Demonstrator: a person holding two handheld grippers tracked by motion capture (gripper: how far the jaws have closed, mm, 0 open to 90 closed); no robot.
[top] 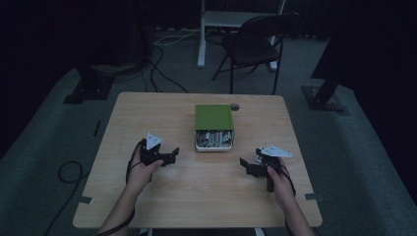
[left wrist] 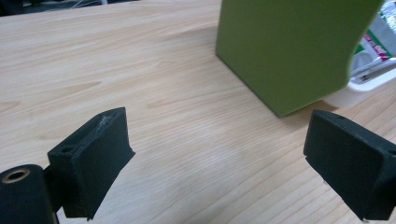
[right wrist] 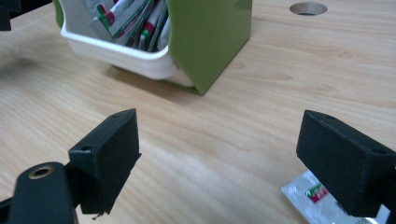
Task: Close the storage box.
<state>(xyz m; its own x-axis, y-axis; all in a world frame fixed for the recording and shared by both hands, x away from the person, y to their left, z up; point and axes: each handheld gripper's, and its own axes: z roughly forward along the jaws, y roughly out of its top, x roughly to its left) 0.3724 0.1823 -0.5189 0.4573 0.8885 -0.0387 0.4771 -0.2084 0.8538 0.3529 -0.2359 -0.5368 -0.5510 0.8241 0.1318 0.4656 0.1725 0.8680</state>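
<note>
The left gripper (top: 172, 156), jaws spread and empty, sits at eight o'clock of the green-sleeved white box of sachets (top: 214, 129). The right gripper (top: 244, 164), also spread, hovers by a loose silver sachet (right wrist: 312, 199) at four o'clock. Packing it seems unfinished.

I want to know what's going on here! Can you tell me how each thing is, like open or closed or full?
Left gripper: open, holding nothing.
Right gripper: open, holding nothing.
Green box: lying on the table, white drawer slid partly out.
White drawer: open, holding packets.
Loose packet: lying flat on the table by the right gripper.
Chair: upright, nobody on it.
</note>
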